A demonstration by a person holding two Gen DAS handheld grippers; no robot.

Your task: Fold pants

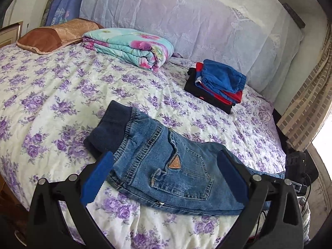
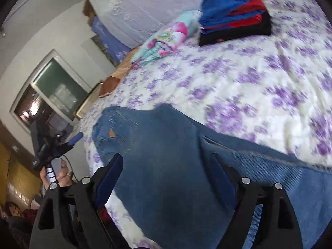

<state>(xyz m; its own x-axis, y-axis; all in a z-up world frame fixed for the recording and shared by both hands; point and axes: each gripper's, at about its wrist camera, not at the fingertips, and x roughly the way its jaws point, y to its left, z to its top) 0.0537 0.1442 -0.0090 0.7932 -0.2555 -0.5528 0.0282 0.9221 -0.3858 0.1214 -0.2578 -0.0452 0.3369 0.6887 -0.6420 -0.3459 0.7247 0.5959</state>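
Fingers on both sides are standing wide, nothing pinched. I am watching the left gripper (image 1: 164, 178) framing the seat of the jeans (image 1: 166, 166) between its blue pads, jaws clear of the cloth. The right gripper (image 2: 164, 178) is hanging over the leg end of the same jeans, pads spread with denim lying under them but not clamped; that view is smeared by motion blur, so I am not judging contact there.

The jeans are lying flat on the bed (image 1: 62, 87), back pocket up, near its front edge, dark ribbed waistband (image 1: 108, 128) pointing toward the headboard side, legs trailing off to the right. They already look halved lengthwise, one leg over the other, though I am not certain of it.

Handling, as I am reading it: small denim, light, soft enough to drape, stiffer at seams, pocket stitching and the tan patch (image 1: 173, 162). The knit waistband is thick and stretchy, a good bite for the left. I am expecting the right to do best at the hem.

A stack of folded clothes (image 1: 215, 85), blue over red over black, is sitting well apart toward the headboard, with a rolled floral quilt (image 1: 132, 47) beyond. The bedspread is quilted, purple roses on cream, slightly rumpled.
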